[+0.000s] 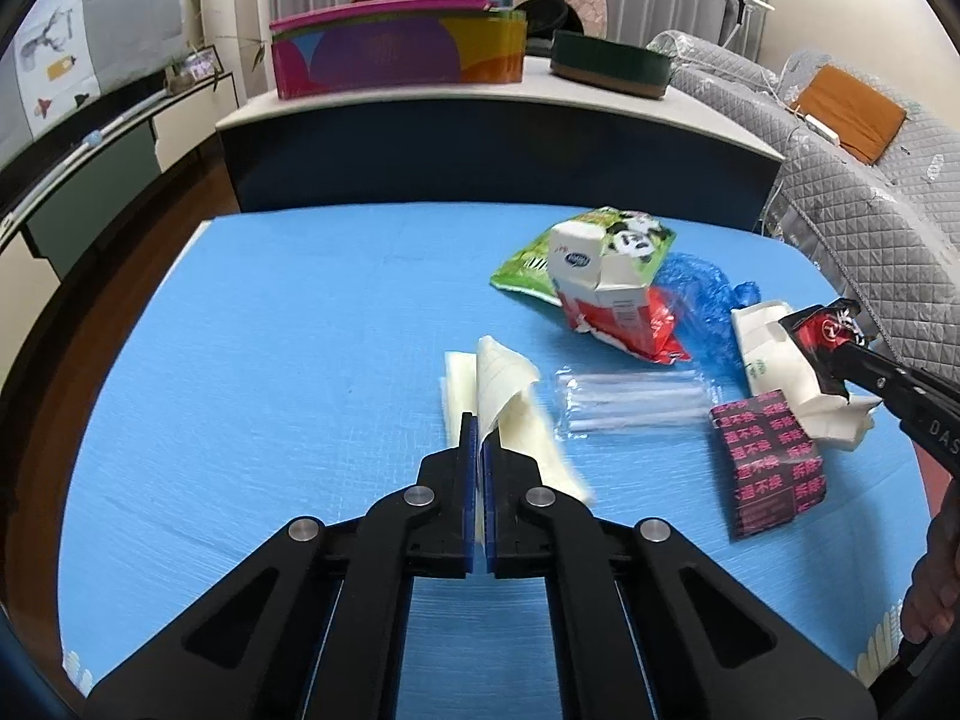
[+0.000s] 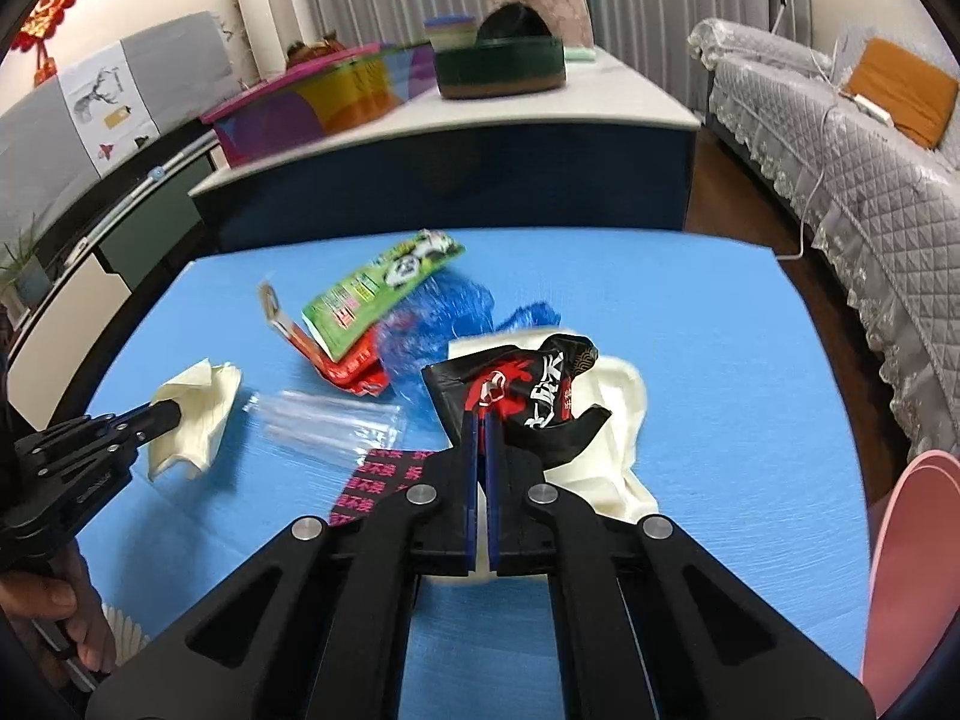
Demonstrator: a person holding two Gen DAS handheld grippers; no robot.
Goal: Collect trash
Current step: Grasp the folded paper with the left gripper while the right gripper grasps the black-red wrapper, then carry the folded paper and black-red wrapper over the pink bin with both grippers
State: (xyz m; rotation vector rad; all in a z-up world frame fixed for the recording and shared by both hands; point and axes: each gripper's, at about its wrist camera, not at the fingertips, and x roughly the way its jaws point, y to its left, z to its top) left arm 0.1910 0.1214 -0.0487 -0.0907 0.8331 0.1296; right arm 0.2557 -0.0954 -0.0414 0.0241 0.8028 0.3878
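The left gripper [image 1: 478, 426] has its jaws clamped together on a cream napkin [image 1: 510, 396], which stands up folded from the blue desk [image 1: 270, 360] with its long side running away from the camera. The right wrist view shows the same napkin [image 2: 192, 414] from the side, crumpled around the tips of the left gripper [image 2: 171, 414] at the left of the desk.

The right gripper [image 2: 480, 426] has its jaws pressed shut on a black and red wrapper [image 2: 522, 384], lifted over a white paper bag [image 2: 624, 420]. The wrapper's long axis runs from lower left to upper right in that view. In the left wrist view the right gripper [image 1: 831, 360] comes in from the right edge, and the wrapper [image 1: 819, 336] shows only as a small crumpled piece at its tip.

Only the left wrist view shows a white carton [image 1: 591, 270] lying on the green panda packet [image 1: 534, 264]; the right wrist view shows the packet [image 2: 378, 294] with its long axis slanting up to the right (the carton is not plain there). A pink rim [image 2: 900, 570] at the right edge shows in the right wrist view alone. Between the two grippers lie a clear plastic sleeve [image 1: 630, 402], pointing left to right, and a black packet with pink print [image 1: 768, 462]. A blue plastic bag [image 1: 702, 294] and a red packet [image 1: 648, 330] lie behind them.
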